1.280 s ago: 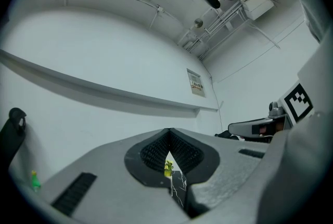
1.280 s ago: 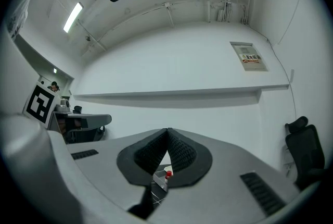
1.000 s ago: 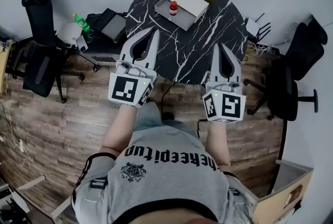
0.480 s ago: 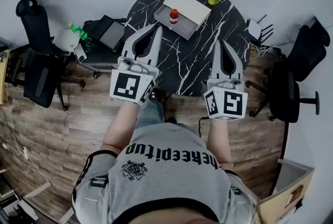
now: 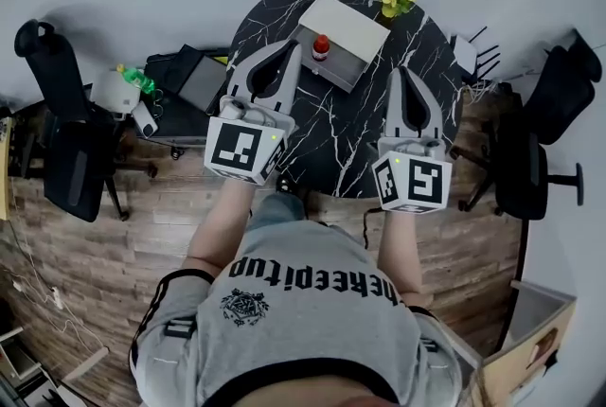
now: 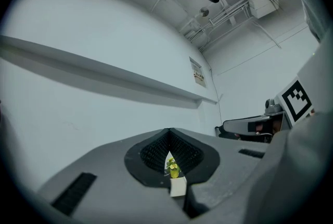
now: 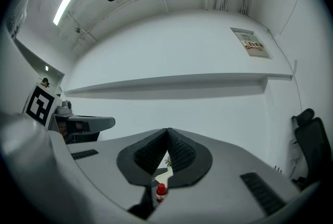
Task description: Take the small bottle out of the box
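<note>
**Both grippers empty over the surface, bottle still in the box**

The small bottle (image 5: 322, 46), red-capped, stands upright inside the open box (image 5: 352, 25) at the far side of the dark marbled surface (image 5: 379, 126). The left gripper (image 5: 294, 50), jaws pressed together on nothing, has its tips just beside the box's near-left corner, close to the bottle. The right gripper (image 5: 405, 74), jaws likewise together and empty, hangs farther back, with the bottle ahead and to its left.
</note>
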### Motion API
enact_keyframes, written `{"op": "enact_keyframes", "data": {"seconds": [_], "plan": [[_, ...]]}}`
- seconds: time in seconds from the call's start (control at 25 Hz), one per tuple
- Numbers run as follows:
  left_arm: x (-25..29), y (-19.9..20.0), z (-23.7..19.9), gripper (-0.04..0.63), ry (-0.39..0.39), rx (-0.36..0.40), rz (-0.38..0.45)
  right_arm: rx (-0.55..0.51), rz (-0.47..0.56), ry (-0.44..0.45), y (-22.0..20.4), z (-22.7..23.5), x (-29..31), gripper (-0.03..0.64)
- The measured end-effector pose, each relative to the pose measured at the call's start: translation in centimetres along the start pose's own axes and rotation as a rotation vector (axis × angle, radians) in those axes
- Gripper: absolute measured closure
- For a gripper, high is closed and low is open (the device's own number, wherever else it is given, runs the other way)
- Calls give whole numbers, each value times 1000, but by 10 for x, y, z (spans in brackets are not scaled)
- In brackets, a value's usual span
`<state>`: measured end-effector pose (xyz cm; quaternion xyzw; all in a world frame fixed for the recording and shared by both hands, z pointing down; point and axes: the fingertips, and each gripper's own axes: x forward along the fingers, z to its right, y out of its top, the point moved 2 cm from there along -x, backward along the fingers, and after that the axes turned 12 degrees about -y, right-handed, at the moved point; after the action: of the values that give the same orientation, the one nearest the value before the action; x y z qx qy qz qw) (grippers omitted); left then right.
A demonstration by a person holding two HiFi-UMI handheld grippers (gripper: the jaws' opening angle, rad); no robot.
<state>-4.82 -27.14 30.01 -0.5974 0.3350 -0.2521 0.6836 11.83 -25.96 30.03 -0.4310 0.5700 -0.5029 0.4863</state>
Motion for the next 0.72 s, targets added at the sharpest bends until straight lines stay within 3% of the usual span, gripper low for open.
{"op": "enact_keyframes", "data": {"seconds": [0.6,0.72], "plan": [[48,-107,-55,589,-145,-105,-236,5,-155,-64,-68,-19,62,617],[59,-133,-61,554,-180,-127,-292,4,-175,-75,-77,-21,70,615]]}}
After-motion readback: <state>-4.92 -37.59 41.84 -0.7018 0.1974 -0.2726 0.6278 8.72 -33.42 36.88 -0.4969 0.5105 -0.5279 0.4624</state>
